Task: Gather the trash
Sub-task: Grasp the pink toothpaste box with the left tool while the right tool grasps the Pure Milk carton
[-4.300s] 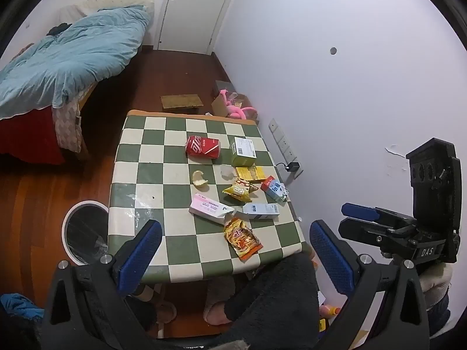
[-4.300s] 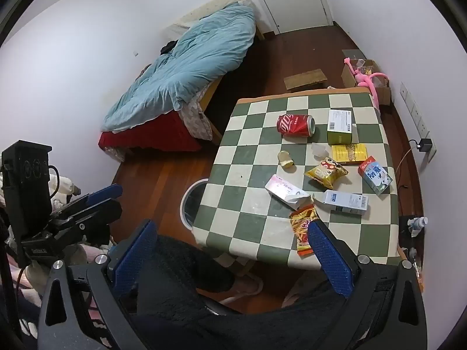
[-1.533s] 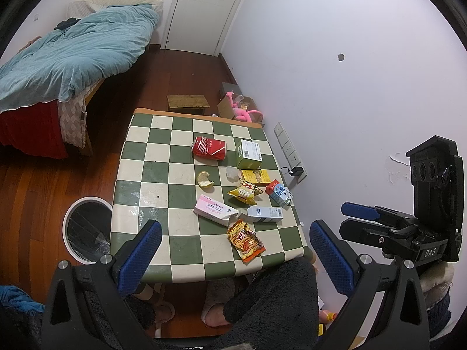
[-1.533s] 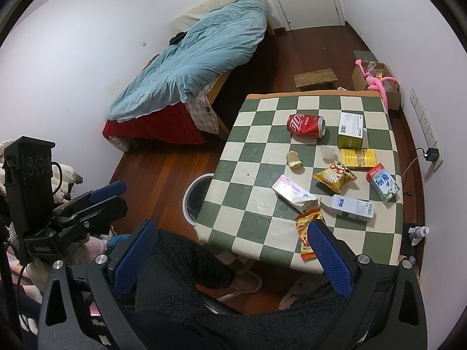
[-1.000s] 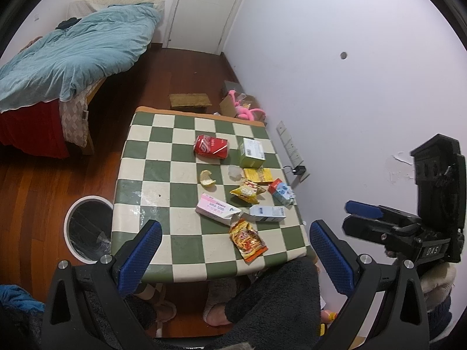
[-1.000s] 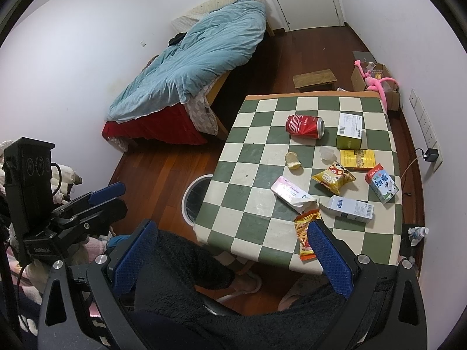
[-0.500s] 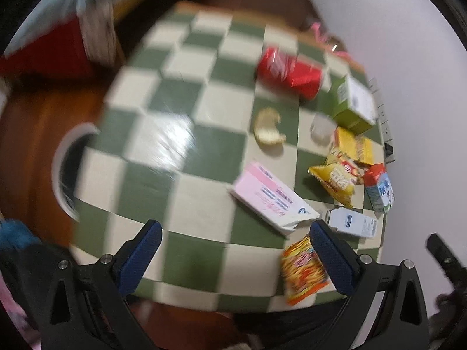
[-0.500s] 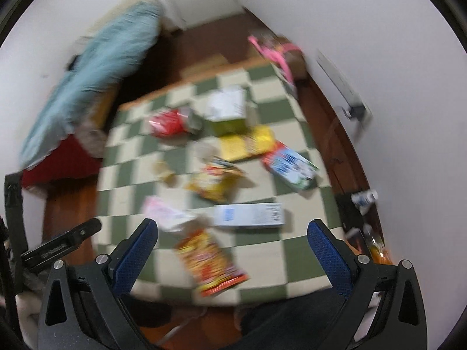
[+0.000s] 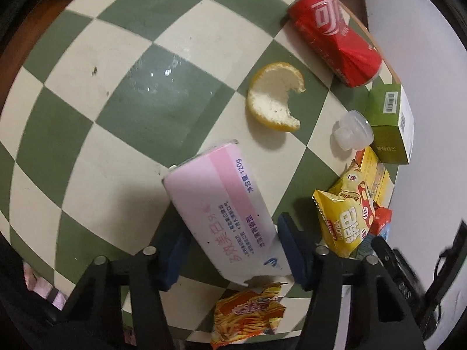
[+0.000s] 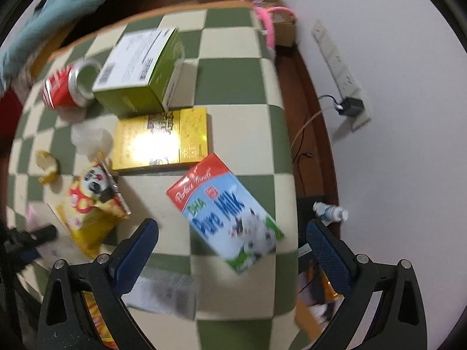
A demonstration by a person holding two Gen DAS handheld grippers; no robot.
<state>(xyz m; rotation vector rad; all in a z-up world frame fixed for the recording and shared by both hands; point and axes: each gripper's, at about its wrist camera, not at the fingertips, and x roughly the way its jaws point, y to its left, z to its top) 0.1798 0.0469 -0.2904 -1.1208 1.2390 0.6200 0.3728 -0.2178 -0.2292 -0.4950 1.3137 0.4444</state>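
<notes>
A pink and white toothpaste box (image 9: pixel 221 213) lies on the green and white checked table (image 9: pixel 131 87), between the blue fingers of my left gripper (image 9: pixel 233 250). The jaws are closing and the pads stand close beside the box's two long sides, without a clear squeeze. My right gripper (image 10: pixel 233 250) hangs wide open just above a red, white and blue milk carton (image 10: pixel 227 215), which lies flat near the table's right edge. That view is blurred. Nothing is held by the right gripper.
Around them lie a dented red can (image 9: pixel 335 35), an orange peel (image 9: pixel 271 99), a clear plastic cup (image 9: pixel 351 129), a green box (image 10: pixel 140 70), a yellow box (image 10: pixel 160 140), a yellow snack bag (image 9: pixel 344 221), a noodle packet (image 9: pixel 248 318) and a white box (image 10: pixel 163 294). A socket strip (image 10: pixel 338 67) runs along the wall.
Both grippers have dropped from high above the room to just over the table. The left jaws have narrowed round the pink box. The right gripper has swung over the milk carton.
</notes>
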